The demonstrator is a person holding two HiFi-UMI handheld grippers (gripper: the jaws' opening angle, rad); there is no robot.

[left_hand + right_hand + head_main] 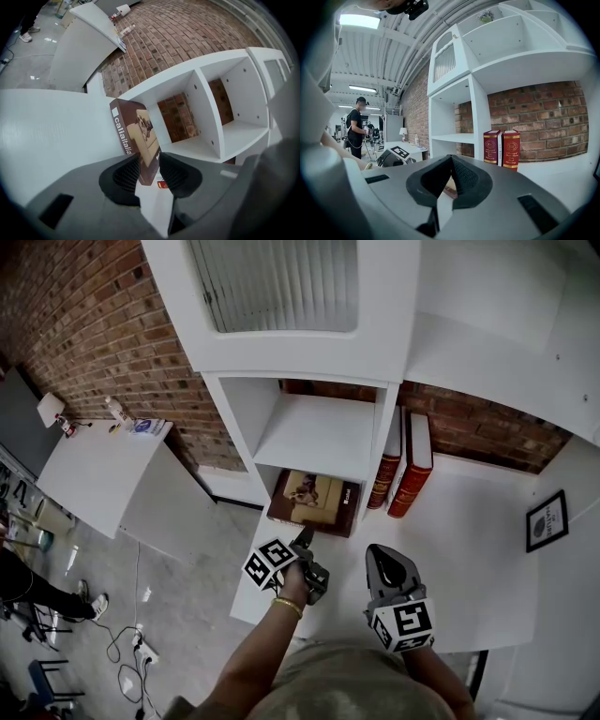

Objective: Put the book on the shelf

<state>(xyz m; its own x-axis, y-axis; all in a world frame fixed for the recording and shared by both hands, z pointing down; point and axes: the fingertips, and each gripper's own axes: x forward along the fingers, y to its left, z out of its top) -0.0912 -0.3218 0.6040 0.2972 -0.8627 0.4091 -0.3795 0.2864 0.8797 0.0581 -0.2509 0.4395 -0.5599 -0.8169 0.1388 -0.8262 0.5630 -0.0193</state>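
Observation:
A brown book [314,502] with a sofa picture on its cover lies flat on the white desk [469,559], its far end under the lowest board of the white shelf unit [319,437]. My left gripper [305,540] is shut on the book's near edge. In the left gripper view both ribbed pads [125,174] press on the book [136,136], with the left gripper [150,163] facing the open shelf compartments [234,108]. My right gripper [382,559] hovers over the desk to the right, shut with nothing in it. In its own view the right gripper [451,161] has its tips touching.
Two red books [403,465] stand upright right of the shelf's side wall, also in the right gripper view as red books [502,149]. A framed picture [547,519] leans at the far right. A second white table [103,474] stands left. Cables [127,643] lie on the floor. A person [356,126] stands far left.

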